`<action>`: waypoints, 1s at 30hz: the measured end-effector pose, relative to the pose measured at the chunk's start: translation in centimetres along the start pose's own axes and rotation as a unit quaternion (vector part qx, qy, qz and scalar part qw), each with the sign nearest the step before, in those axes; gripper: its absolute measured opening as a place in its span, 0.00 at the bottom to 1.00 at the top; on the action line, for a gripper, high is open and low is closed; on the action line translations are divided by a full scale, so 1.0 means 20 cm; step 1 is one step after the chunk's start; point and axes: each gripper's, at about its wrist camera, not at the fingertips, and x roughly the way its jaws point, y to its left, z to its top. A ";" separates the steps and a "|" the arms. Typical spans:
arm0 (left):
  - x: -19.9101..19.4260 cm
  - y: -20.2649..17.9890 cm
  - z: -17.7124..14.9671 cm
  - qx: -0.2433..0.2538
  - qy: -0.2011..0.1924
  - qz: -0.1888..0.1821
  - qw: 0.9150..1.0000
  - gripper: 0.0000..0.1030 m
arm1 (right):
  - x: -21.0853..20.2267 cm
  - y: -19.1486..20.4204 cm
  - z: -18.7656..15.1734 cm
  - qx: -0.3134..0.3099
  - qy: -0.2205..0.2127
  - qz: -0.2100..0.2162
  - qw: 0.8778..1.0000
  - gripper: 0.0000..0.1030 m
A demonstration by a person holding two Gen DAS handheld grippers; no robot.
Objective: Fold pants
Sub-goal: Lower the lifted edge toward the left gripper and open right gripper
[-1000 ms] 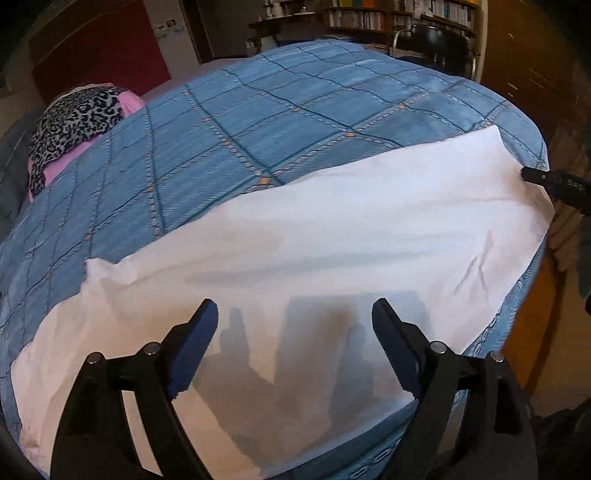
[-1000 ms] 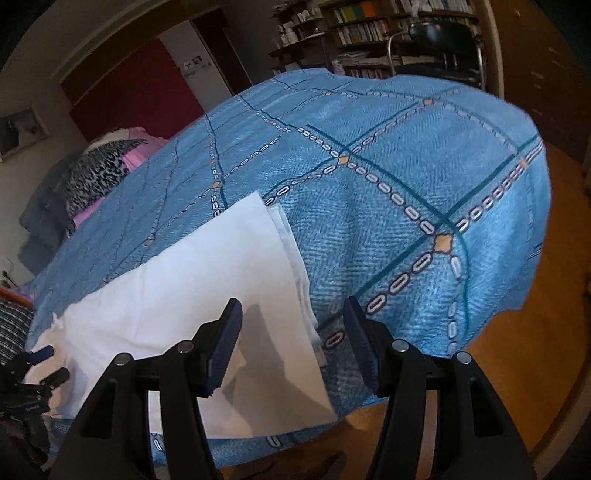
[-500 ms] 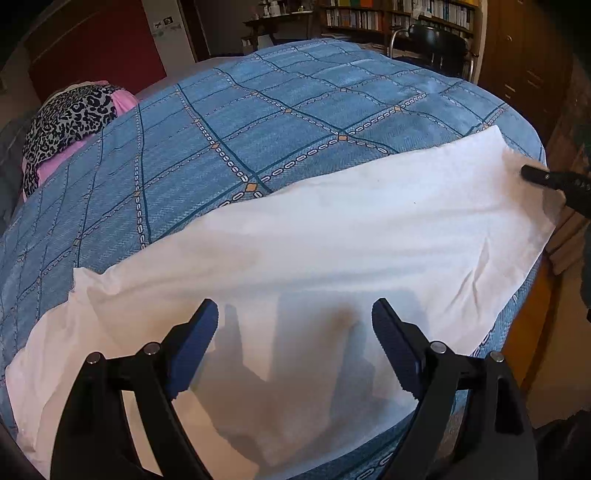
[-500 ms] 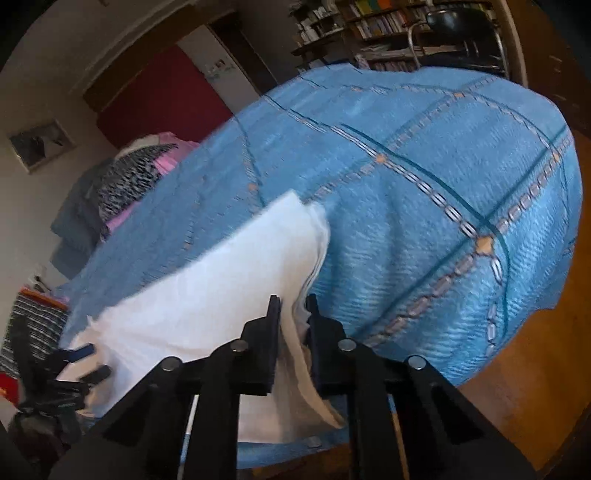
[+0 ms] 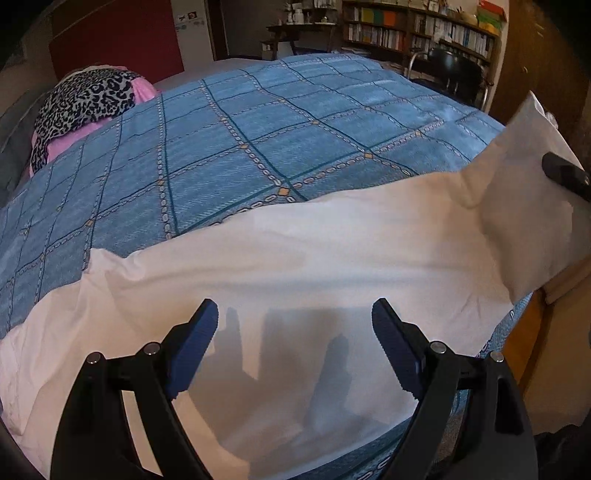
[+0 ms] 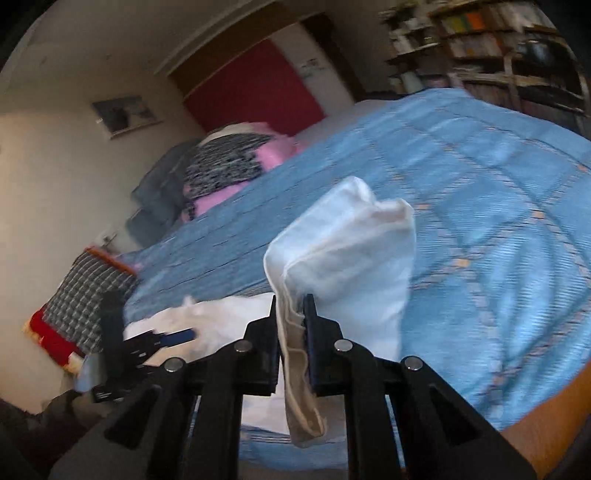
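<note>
You're working in a home bedroom. The bed (image 5: 258, 155) under your grippers wears a blue bedspread with a chain-pattern grid, and at its far left corner lies a pile of leopard-print and pink bedding (image 5: 88, 107). Beyond the far edge stand a bookshelf (image 5: 417, 33) packed with books, a dark chair (image 5: 454, 70) and a red panel (image 5: 114, 37); a framed picture (image 6: 125, 114) hangs on the cream wall.

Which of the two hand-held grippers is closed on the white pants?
The right hand-held gripper: its jaws pinch the lifted end of the white pants. The left hand-held gripper hovers open above the flat part, gripping nothing.
</note>
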 end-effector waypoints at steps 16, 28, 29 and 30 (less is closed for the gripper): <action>-0.12 0.52 -0.17 -0.138 -0.019 0.014 0.990 0.84 | 0.51 0.60 -0.22 -0.094 0.117 0.070 0.986 0.10; -0.14 0.61 -0.23 -0.157 -0.030 -0.042 0.986 0.84 | 0.77 0.63 -0.40 -0.115 0.202 0.067 0.970 0.44; -0.14 0.60 -0.23 -0.153 -0.029 -0.054 0.986 0.84 | 0.75 0.64 -0.40 -0.121 0.201 0.073 0.969 0.46; -0.14 0.58 -0.23 -0.151 -0.028 -0.068 0.986 0.85 | 0.73 0.64 -0.40 -0.128 0.204 0.080 0.967 0.46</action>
